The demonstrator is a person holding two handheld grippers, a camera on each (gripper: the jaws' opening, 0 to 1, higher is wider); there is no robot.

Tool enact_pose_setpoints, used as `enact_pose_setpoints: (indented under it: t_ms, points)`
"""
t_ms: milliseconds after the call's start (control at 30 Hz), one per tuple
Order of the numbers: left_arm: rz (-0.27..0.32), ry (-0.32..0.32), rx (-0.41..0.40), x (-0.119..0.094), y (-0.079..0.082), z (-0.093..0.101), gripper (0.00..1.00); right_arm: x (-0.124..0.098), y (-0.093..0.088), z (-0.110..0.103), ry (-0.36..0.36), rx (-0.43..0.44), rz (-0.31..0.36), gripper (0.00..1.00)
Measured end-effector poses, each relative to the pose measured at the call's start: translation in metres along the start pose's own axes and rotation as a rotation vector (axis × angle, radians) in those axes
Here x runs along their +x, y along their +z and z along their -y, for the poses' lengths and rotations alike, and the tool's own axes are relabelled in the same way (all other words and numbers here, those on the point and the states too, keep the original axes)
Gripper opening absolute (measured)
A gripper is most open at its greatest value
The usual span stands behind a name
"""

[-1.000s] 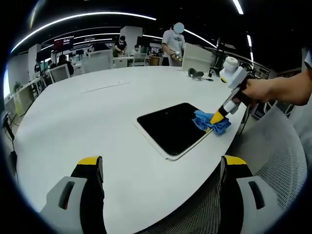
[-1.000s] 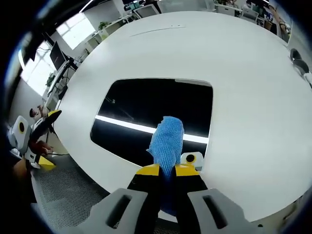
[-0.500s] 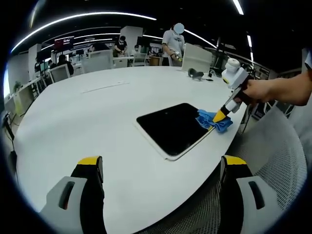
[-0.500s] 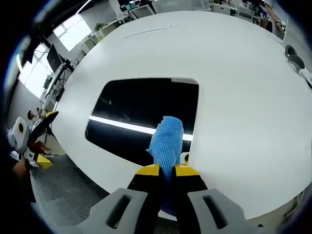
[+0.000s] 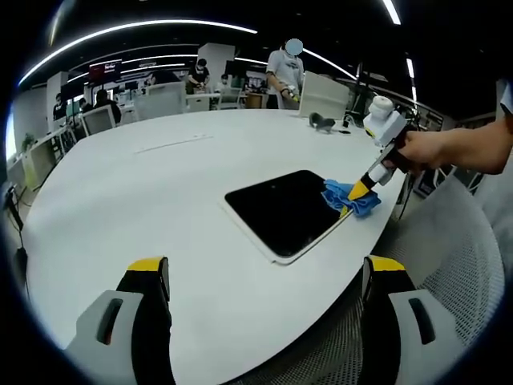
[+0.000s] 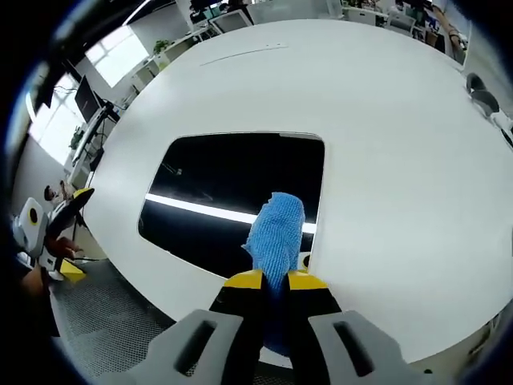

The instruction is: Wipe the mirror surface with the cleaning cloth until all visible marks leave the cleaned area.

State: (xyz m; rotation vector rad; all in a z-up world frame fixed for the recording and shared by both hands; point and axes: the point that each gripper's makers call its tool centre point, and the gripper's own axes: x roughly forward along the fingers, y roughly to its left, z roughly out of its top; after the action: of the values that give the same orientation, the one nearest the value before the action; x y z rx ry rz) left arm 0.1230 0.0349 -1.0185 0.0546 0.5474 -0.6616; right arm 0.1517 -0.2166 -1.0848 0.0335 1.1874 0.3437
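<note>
On the round white bench [image 5: 120, 200], the left claw [image 5: 264, 277] hangs idle, jaws apart. The dark rectangular white-framed mirror [image 5: 282, 210] lies near the bench's edge, glossy, reflecting a light strip. At its right end the right claw [image 6: 274, 279], clamped on the blue microfibre cloth [image 6: 276, 233], has slid back slightly since a moment ago, so wiping continues.

A bright blue cleaning cloth [image 6: 276, 233] with a fine nubbly weave is seen on the black mirror [image 6: 232, 192], which is crossed by one white streak of reflected light and edged in white, upon a plain white worktop [image 6: 385, 144], between yellow-tipped black jaws.
</note>
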Motion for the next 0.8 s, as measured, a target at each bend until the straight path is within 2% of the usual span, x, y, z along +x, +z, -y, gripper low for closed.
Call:
enact_pose_setpoints:
  t_ms: [367,800]
  points:
    - [-0.003,-0.002,0.001,0.001,-0.001,0.000,0.99,0.006,0.016,0.003,-0.007,-0.005,0.006,0.03]
    - [0.003,0.001,0.003,0.001,0.001,-0.001,0.99,0.016,0.043,0.011,-0.019,-0.002,0.007,0.03]
